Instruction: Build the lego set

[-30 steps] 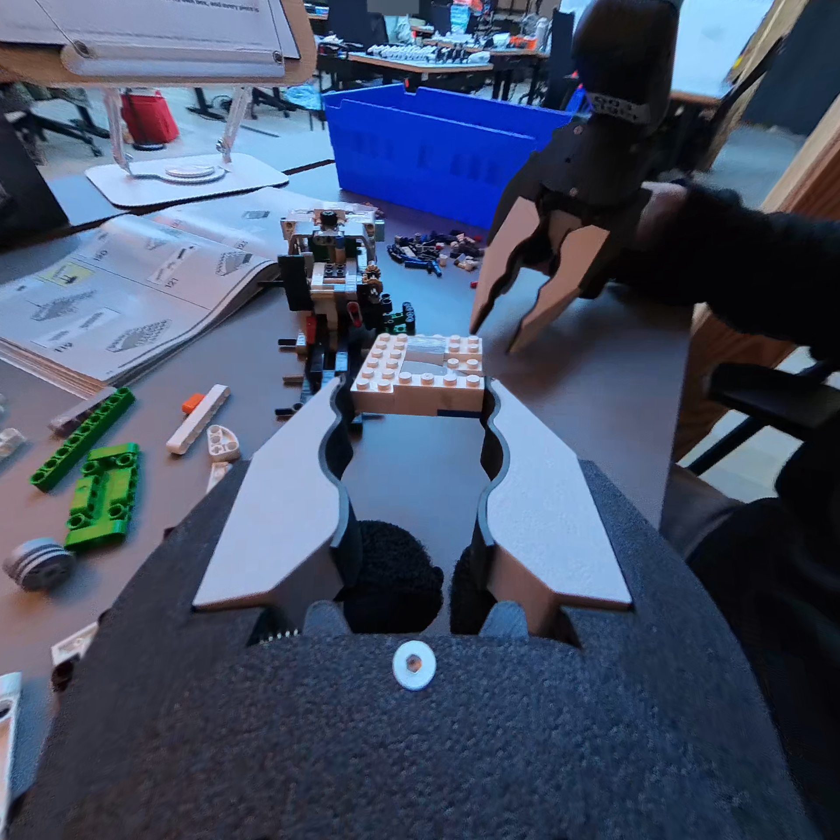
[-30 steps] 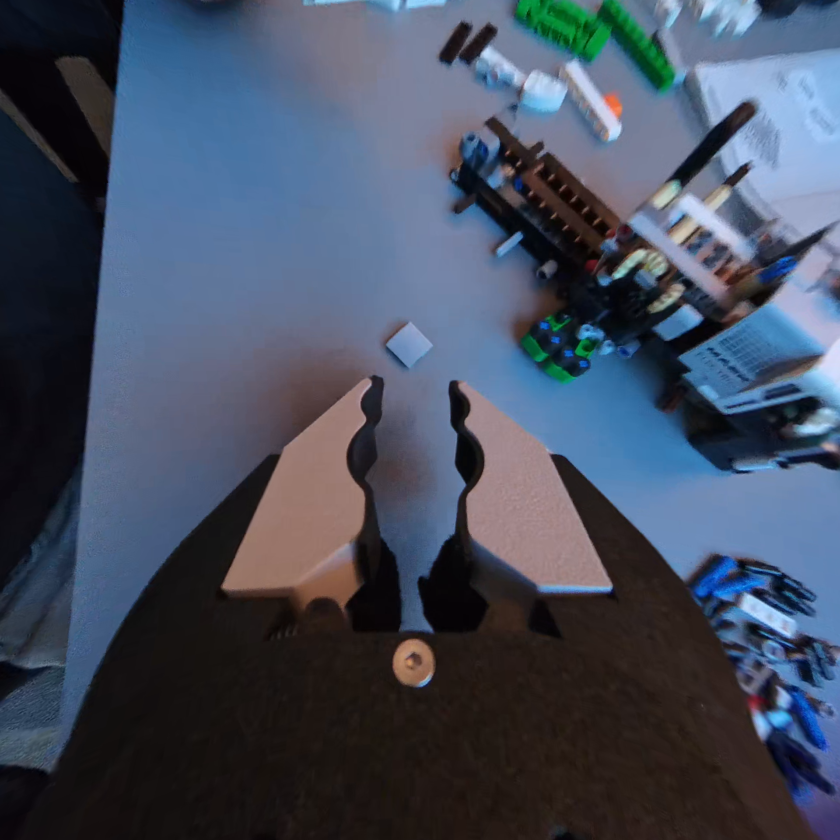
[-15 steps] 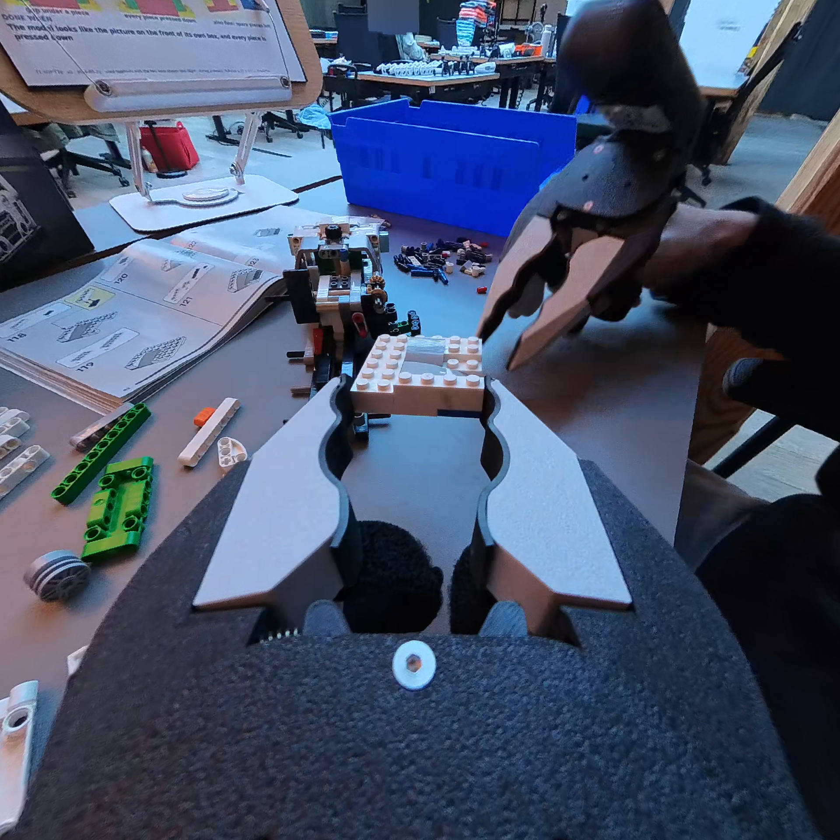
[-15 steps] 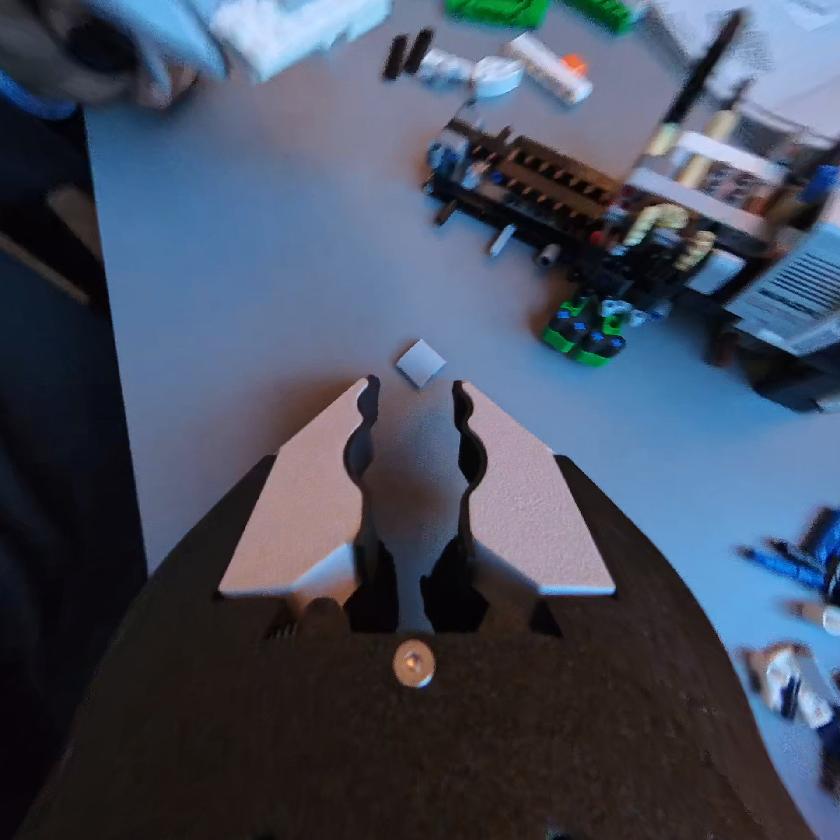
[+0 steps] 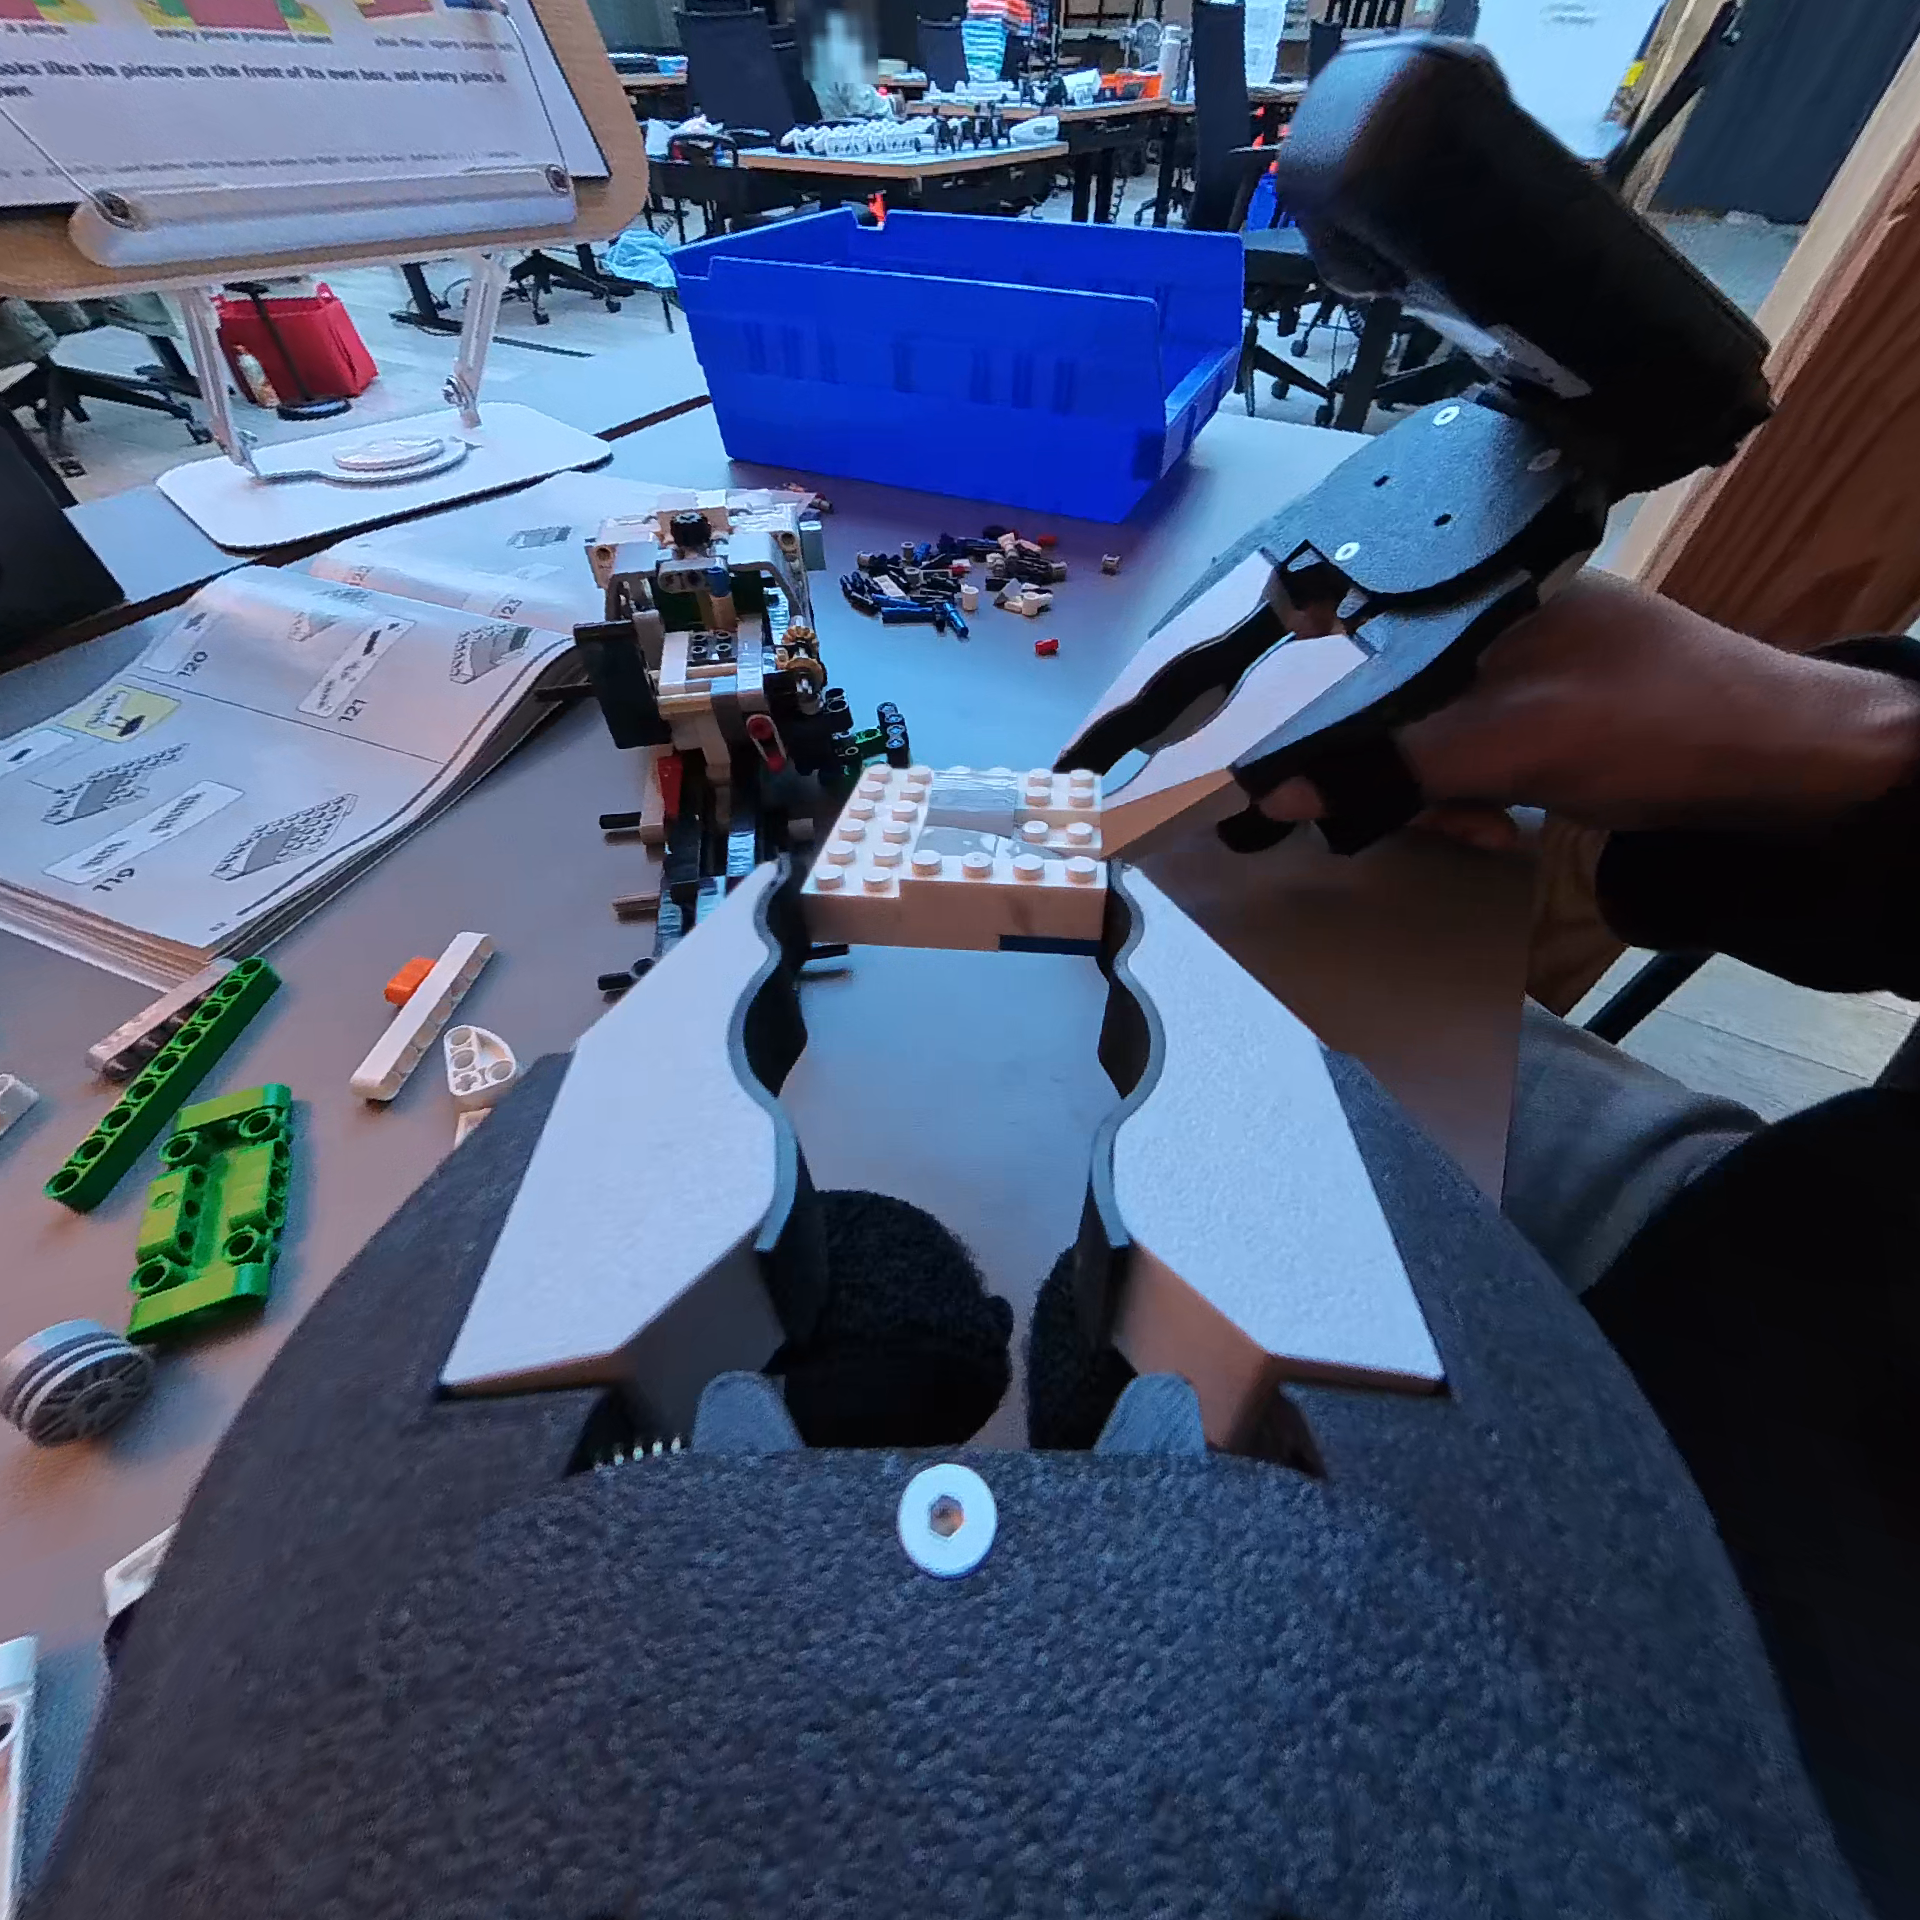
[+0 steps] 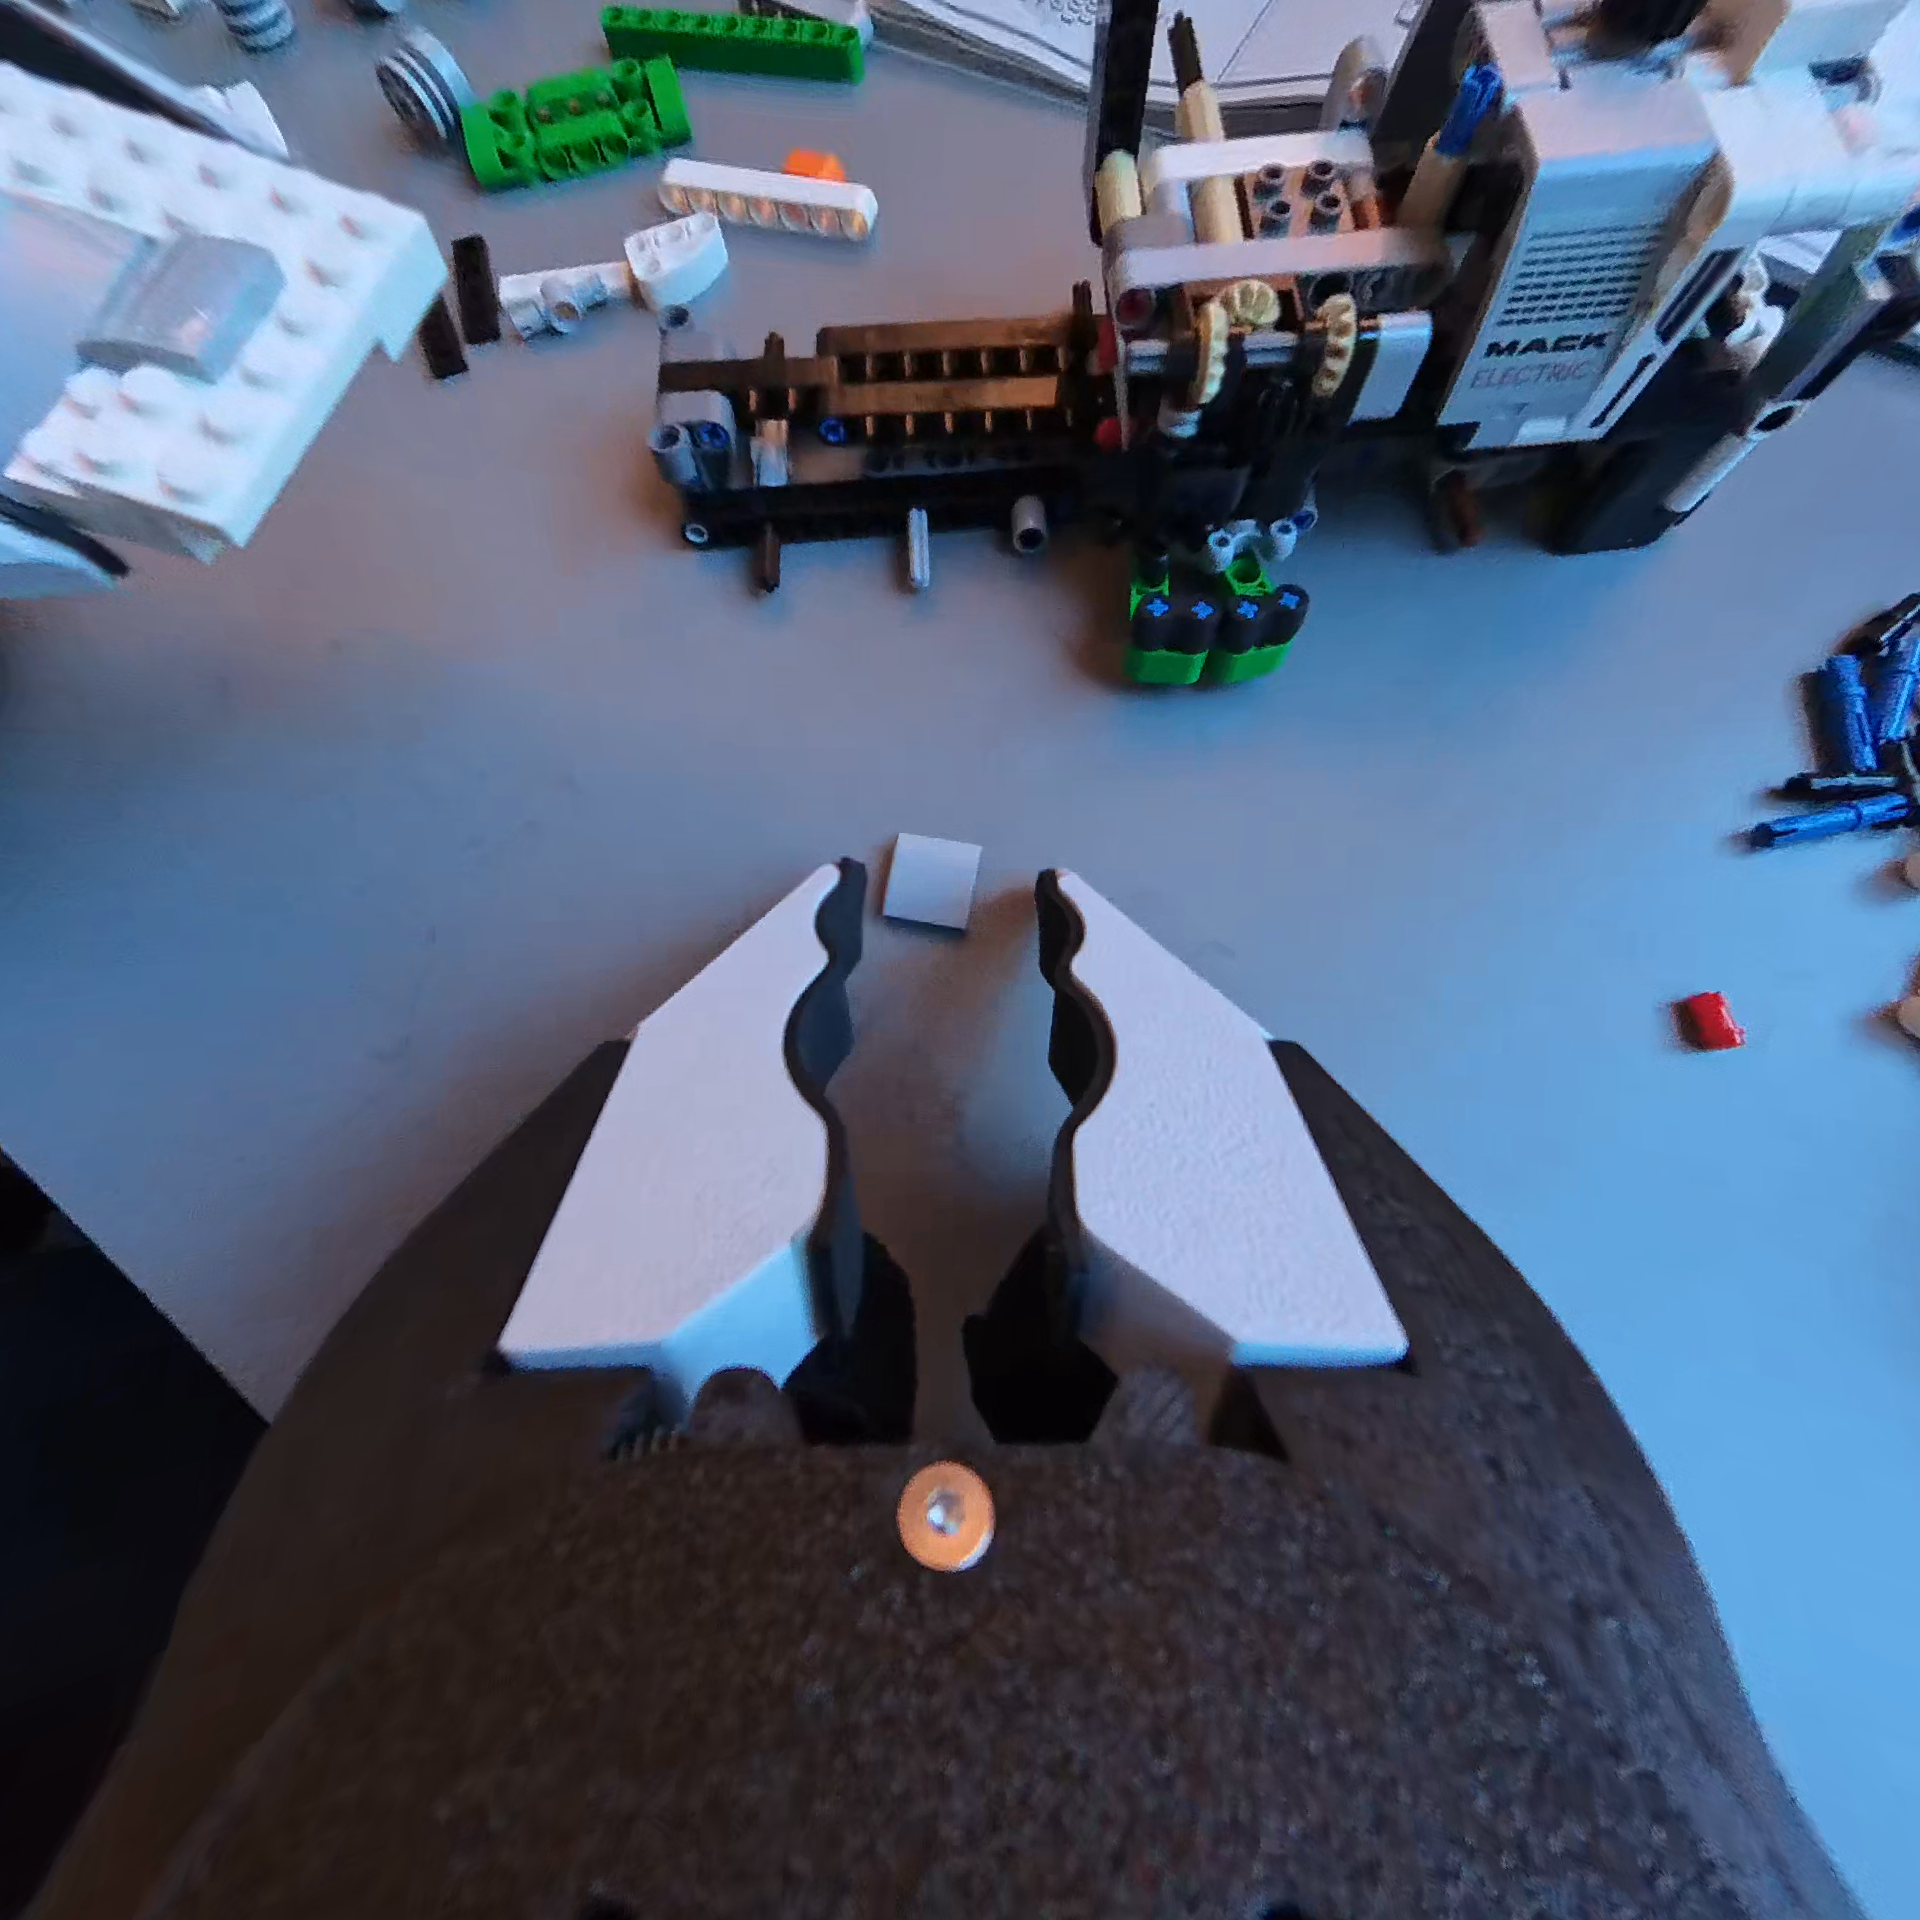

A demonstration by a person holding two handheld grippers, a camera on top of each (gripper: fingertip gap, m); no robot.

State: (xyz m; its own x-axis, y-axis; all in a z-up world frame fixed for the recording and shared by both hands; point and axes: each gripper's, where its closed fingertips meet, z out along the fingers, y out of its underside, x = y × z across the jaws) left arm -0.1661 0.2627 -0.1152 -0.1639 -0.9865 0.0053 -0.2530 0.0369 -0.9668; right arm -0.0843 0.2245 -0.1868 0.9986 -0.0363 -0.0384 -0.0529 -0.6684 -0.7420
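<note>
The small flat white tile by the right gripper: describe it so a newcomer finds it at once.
Start at the half-built black and grey truck model on the grey table. Come toward the right gripper, whose open fingers point at the small flat white tile. It lies alone, smooth and studless, unlike the studded white assembly nearby.

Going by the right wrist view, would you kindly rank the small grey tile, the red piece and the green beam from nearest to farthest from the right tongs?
1. Small grey tile, at the tips of the right tongs.
2. Red piece, off right.
3. Green beam, far top left.
</note>
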